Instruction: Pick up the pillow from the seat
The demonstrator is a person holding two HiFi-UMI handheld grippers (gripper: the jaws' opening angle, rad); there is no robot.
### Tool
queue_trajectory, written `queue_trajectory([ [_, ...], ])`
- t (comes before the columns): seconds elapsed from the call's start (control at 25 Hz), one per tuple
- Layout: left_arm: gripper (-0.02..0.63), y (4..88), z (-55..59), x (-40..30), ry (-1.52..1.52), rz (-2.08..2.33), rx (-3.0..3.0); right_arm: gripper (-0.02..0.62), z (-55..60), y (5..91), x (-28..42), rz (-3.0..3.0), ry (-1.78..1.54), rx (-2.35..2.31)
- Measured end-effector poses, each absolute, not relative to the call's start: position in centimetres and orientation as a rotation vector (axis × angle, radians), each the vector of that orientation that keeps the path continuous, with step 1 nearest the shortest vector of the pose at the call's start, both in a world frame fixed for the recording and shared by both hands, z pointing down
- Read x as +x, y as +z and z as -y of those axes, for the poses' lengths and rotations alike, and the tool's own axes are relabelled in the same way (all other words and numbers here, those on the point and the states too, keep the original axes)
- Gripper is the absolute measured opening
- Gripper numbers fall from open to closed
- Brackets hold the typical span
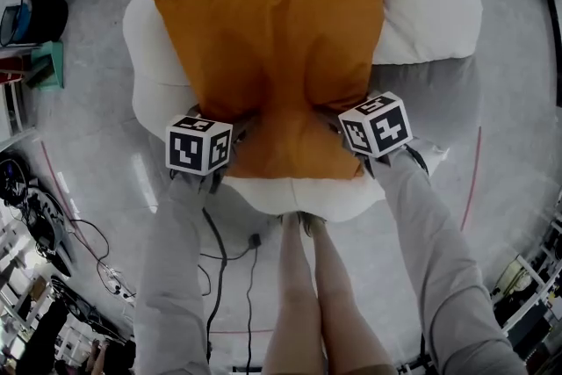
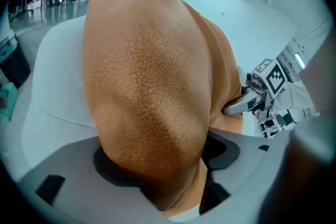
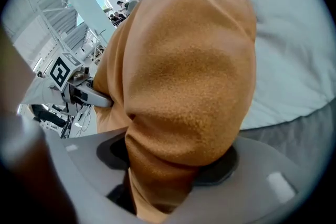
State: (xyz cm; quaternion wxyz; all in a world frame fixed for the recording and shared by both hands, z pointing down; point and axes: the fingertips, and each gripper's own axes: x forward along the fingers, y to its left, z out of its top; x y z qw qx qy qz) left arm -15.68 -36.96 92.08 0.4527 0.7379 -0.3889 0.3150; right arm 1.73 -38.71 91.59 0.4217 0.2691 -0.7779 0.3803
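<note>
My own grey-sleeved arms point(image 1: 172, 277) and bare legs point(image 1: 314, 294) were closest under the head camera, reaching down toward the seat from its near edge.

The big white padded seat point(image 1: 439, 4), puffy like a beanbag chair with a grey patch on its right side, filled the upper part of that view. The square orange fleece pillow point(image 1: 281, 39) lay spread across it, its far corners resting against the seat's back cushions and its near edge pulled into a bunched fold between my two claws.

My left gripper point(image 2: 160, 162) had its jaws clamped on the pillow's near left part, and in its own view the fabric bulged thickly out from between the dark pads. My right gripper point(image 3: 176, 157) was clamped the same way on the near right part, with orange cloth squeezed between its jaws and hanging below them. The black-and-white marker cubes point(image 1: 199, 145) sat just at the pillow's near edge, one on each side.

So I judged the grasp done on both sides. The lift was what remained: most of the pillow still lay on the seat as far as I could tell, with only the near edge gathered up. With a soft, floppy thing like this I expected it to sag between the two grips once it came clear
</note>
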Motion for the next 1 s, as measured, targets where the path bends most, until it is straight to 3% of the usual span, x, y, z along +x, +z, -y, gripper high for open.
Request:
queue_trajectory([
  [0.44,0.334,85.8,33.3,-16.7,0.722,1.01,1.826,0.281,36.1,84.8,0.6,2.008,0.853,0.636],
  [1.0,0.334,74.6,29.3,-13.4,0.689,1.017,1.865,0.281,32.0,73.2,4.0,2.016,0.804,0.676],
])
